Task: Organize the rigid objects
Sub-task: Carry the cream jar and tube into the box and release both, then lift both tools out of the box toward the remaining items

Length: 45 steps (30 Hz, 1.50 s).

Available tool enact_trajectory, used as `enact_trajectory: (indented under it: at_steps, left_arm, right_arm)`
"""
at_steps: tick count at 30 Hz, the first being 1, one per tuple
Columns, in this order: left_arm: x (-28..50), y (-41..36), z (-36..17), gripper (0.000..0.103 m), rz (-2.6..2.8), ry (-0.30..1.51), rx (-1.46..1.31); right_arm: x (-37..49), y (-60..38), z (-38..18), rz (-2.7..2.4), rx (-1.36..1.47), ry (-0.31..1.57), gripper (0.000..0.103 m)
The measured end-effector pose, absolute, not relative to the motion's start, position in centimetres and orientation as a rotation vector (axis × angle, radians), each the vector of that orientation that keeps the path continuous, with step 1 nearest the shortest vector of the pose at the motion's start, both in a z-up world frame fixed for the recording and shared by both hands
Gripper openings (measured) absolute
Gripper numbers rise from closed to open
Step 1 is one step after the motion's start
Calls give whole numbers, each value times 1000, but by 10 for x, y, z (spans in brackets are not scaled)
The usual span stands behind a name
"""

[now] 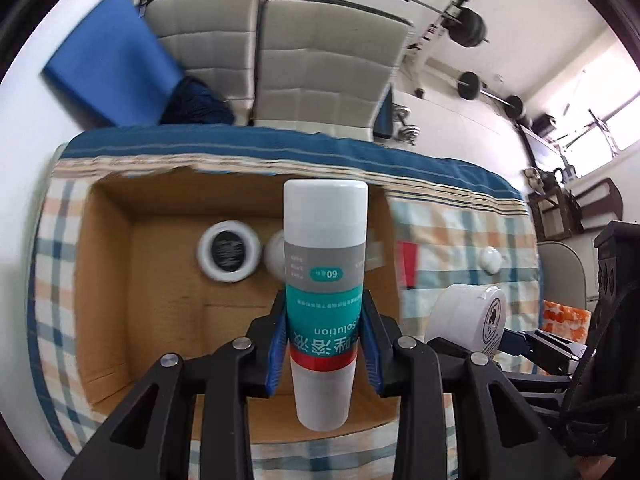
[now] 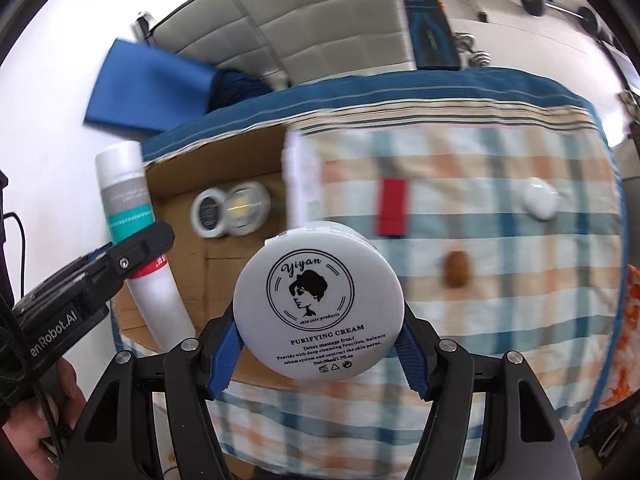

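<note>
The left hand-held gripper point(image 1: 325, 344) is clamping a slim plastic solution bottle point(image 1: 325, 280) between its ribbed blue pads point(image 1: 275, 356); the jaws are standing narrow around the teal and red bands of the label. The bottle is a smooth white cylinder with a rounded cap, and it is hanging above the open cardboard box point(image 1: 116, 280).

The right hand-held gripper point(image 2: 318, 332) is holding a round white jar of purifying cream point(image 2: 318, 306), its pads pressing on the jar's curved sides at a moderate width. The flat matte lid with a black printed emblem is facing the camera. The jar is hovering over the box's near right corner and the checked tablecloth point(image 2: 500, 312) covering the table.

Inside the corrugated box, a round white-rimmed container with a dark label point(image 1: 228, 250) is lying just beside a second round white container point(image 2: 245, 210); whether they are touching is unclear.

On the soft plaid cloth, a flat red rectangular item point(image 2: 392, 208), a glossy white rounded object point(image 2: 540, 198) and a small brown oval thing point(image 2: 457, 269) are lying well apart, all blurred.
</note>
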State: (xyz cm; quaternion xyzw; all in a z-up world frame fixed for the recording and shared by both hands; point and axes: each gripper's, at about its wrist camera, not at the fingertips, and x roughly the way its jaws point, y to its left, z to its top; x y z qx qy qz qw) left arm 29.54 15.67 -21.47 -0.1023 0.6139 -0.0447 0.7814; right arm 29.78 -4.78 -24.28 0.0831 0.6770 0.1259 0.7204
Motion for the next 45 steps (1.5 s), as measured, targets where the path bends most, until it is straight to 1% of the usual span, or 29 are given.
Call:
enact_trajectory:
  at_steps: [4,10,15,20,25,32,34,35,37,38,40,42,43,44,45]
  left_arm:
    - [289,209,-236,30,-32,1359,-229]
    - [302,256,-287,30,3,1442,-217]
    - [322,271,-341,30,-3,1530,-179]
    - [341,267,-379,30,-25,1581,-153]
    - [351,258,-393,30,-51,1591,-130]
    - [351,250,-391,31,-50,1584,-105]
    - [346,252,-390,44,-22,1586,-96]
    - [345,253,-389,47,-14,1586,-97]
    - [342,259,-388,59,3,1585,-107]
    - [340,262,-387,63,12,1583,-116]
    - [335,267,-382,76,27,1579,-136]
    - [328,271,-375,77,34,1566,-159]
    - [325,272,-370,80,33,1560,-168]
    - [322,274,-365,84,35,1555,-172]
    - [319,275,-361,91,37,1549,-171]
  right_arm:
    - [292,10,-259,307,153,1531,69]
    - [287,68,-309,276,105,1596,69]
    - [289,90,-348,223,64,1647,69]
    - [294,94,-382,163,13,1665,70]
    - [299,100,-399,134,-46,1666,70]
    - [300,103,-416,109,-82,1666,70]
    - [301,102,-420,103,-76,1670,71]
    - [304,106,-422,99,-77,1671,71]
    - [304,107,-423,94,-82,1673,71]
    - [305,107,-423,92,-85,1676,71]
    - [310,103,-425,88,-85,1682,71]
    - [309,108,-423,83,-89,1691,73]
    - [310,107,-423,85,-84,1694,75]
    - [309,109,-423,89,-75,1696,76]
    - [314,115,-423,92,-73,1697,79]
